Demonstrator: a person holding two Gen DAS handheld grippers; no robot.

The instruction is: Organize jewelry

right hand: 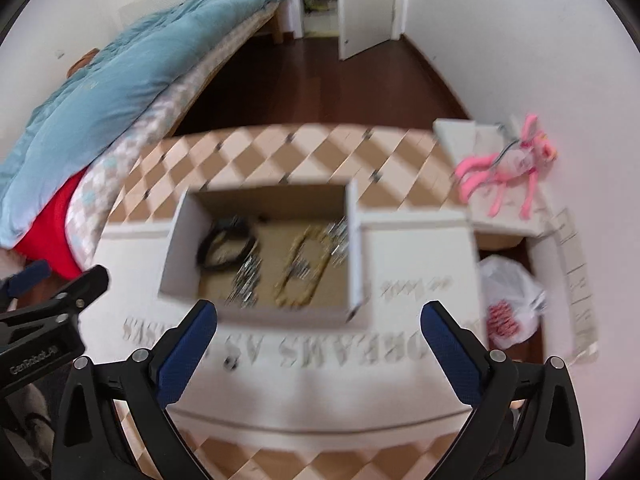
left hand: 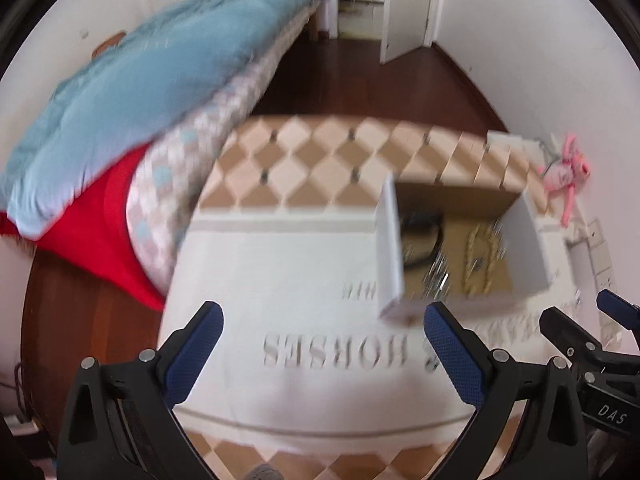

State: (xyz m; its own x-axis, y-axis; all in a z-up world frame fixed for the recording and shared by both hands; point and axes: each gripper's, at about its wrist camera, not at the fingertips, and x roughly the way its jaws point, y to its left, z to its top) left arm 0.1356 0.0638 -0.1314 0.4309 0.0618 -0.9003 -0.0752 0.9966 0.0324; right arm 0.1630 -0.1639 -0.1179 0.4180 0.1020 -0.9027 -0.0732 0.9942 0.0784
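An open white box (right hand: 360, 256) with a brown bottom stands on a white lettered cloth (right hand: 420, 256). Inside lie a black band (right hand: 224, 248), a silver chain (right hand: 246, 280) and a gold chain (right hand: 300, 276). The box also shows in the left wrist view (left hand: 390, 248), with the gold chain (left hand: 482, 260) in it. My left gripper (left hand: 322, 320) is open and empty, left of the box. My right gripper (right hand: 318, 320) is open and empty, just in front of the box. Both views are blurred.
The cloth covers a checkered table (right hand: 256, 148). A pink plush toy (right hand: 516, 168) lies on a white box at the right. A plastic bag (right hand: 508, 300) sits below it. A bed with a blue quilt (right hand: 132, 68) is at the left.
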